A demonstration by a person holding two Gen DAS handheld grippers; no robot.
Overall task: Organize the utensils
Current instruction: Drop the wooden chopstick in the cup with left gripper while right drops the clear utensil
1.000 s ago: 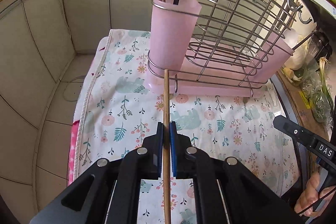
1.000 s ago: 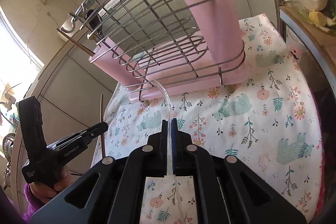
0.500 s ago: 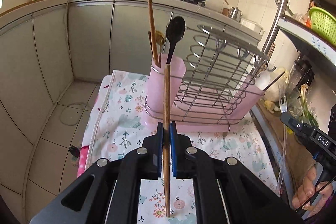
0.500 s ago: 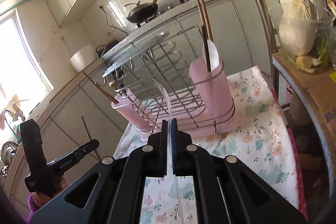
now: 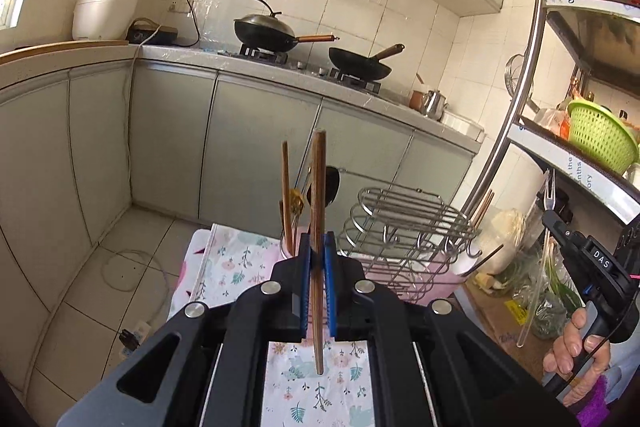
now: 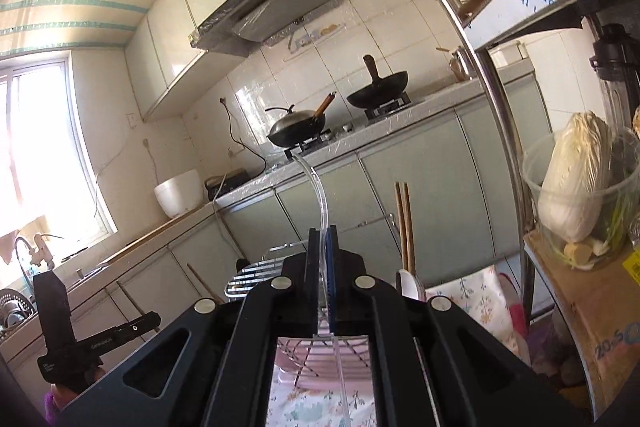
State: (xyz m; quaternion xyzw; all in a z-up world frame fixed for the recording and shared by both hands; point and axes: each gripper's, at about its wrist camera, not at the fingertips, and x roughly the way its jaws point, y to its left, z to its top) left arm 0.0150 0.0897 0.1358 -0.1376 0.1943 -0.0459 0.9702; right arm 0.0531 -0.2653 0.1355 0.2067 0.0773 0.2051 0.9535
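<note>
Your left gripper (image 5: 318,259) is clamped on a single brown wooden chopstick (image 5: 318,211), which stands nearly upright between the blue pads (image 5: 305,267), its upper end well above the fingertips and its lower end hanging down over the floral-print white cloth (image 5: 236,261). Just beyond it, the silver wire dish rack (image 5: 404,223) sits on that cloth, and at the rack's near-left corner other wooden chopsticks (image 5: 285,195) and a black spoon (image 5: 331,183) stand upright; the cup holding them is mostly hidden behind your gripper. Your right gripper (image 6: 322,267) is closed on a clear plastic fork (image 6: 316,183), whose transparent handle curves up and left out of the fingertips; from the left wrist view the same fork (image 5: 540,259) hangs nearly vertical off to the right, tines up, above the right hand (image 5: 576,351). In the right wrist view, a pair of brown chopsticks (image 6: 404,223) and a white spoon (image 6: 410,285) rise just right of the gripper, and the left-hand gripper tool (image 6: 100,337) shows low on the left. Two black woks (image 5: 272,33) sit on the stove behind.
</note>
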